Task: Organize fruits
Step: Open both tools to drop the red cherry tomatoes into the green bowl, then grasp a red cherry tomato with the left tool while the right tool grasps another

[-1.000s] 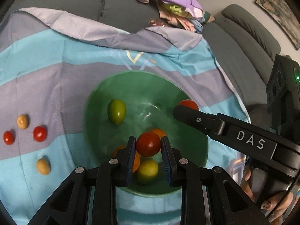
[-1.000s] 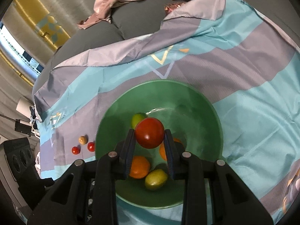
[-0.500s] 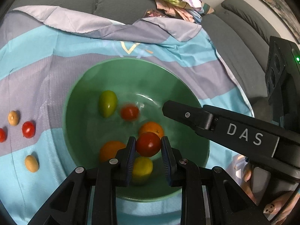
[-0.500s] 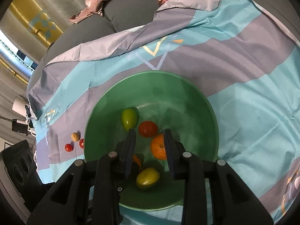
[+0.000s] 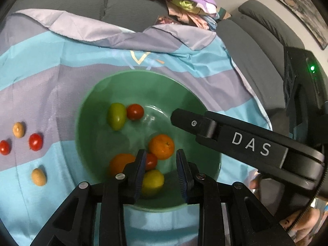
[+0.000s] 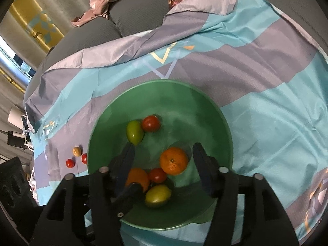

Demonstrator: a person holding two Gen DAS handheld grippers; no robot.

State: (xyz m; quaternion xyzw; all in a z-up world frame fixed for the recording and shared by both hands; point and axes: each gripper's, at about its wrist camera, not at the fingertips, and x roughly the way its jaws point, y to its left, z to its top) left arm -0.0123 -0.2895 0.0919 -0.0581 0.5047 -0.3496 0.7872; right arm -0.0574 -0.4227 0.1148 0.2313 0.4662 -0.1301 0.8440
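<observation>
A green bowl (image 5: 98, 106) (image 6: 205, 102) sits on a striped blue and purple cloth. It holds a green fruit (image 5: 116, 115), two red tomatoes (image 5: 134, 111) (image 5: 150, 161), two oranges (image 5: 162, 146) (image 5: 120, 163) and a yellow-green fruit (image 5: 153, 181). My left gripper (image 5: 161, 170) is open and empty above the bowl's near side. My right gripper (image 6: 164, 160) is open wide and empty over the bowl; its finger (image 5: 190, 121) reaches in from the right in the left wrist view.
On the cloth left of the bowl lie two small red tomatoes (image 5: 35, 141) (image 5: 4, 147) and two small tan fruits (image 5: 18, 129) (image 5: 38, 176). A grey sofa (image 5: 127, 14) with piled clothes (image 5: 184, 6) stands behind.
My right gripper let go of its red tomato, which rolled beside the green fruit. My left gripper then opened and dropped its red tomato among the oranges.
</observation>
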